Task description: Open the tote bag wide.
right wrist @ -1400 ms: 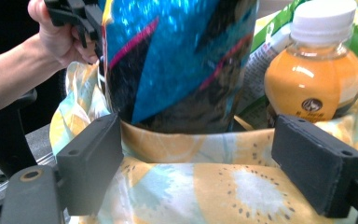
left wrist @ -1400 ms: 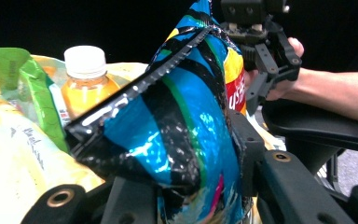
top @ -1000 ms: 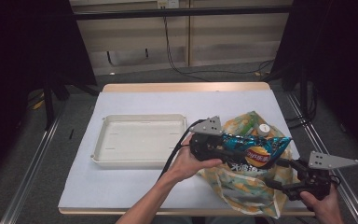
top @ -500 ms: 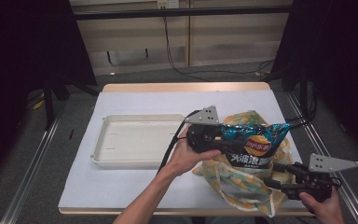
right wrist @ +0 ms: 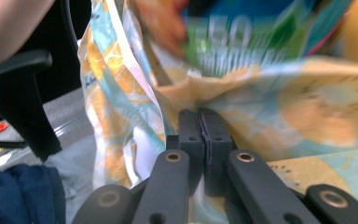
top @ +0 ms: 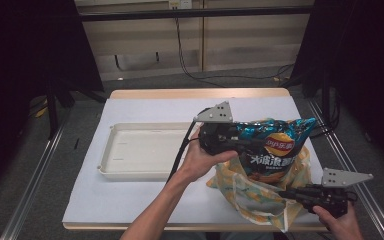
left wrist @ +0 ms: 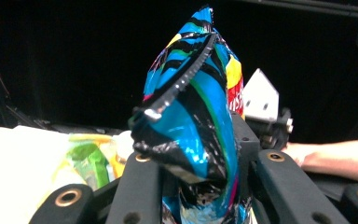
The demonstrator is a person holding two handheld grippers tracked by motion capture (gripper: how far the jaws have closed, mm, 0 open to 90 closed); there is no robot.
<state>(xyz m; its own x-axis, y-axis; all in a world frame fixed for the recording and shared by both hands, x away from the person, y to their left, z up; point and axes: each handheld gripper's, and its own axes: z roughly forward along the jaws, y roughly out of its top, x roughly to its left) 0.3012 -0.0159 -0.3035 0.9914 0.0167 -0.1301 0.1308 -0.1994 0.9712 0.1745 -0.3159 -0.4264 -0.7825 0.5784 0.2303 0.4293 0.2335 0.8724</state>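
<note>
left tool [top: 252,145]: pinching chip bag [top: 272,147] | right tool [right wrist: 199,122]: just pressed together on tote bag [top: 260,192]

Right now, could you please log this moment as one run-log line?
left gripper: shut on chip bag, lifted above patterned bag | right gripper: fingers just closed, pinching patterned bag | tray: empty

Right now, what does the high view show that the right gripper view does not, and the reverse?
High view: the white tray on the table, and the left gripper holding the blue chip bag over the patterned bag. Right gripper view: the right gripper, whose jaws have just been closing, pads together at the cloth; a pinch I cannot confirm. Both: the patterned bag.
</note>
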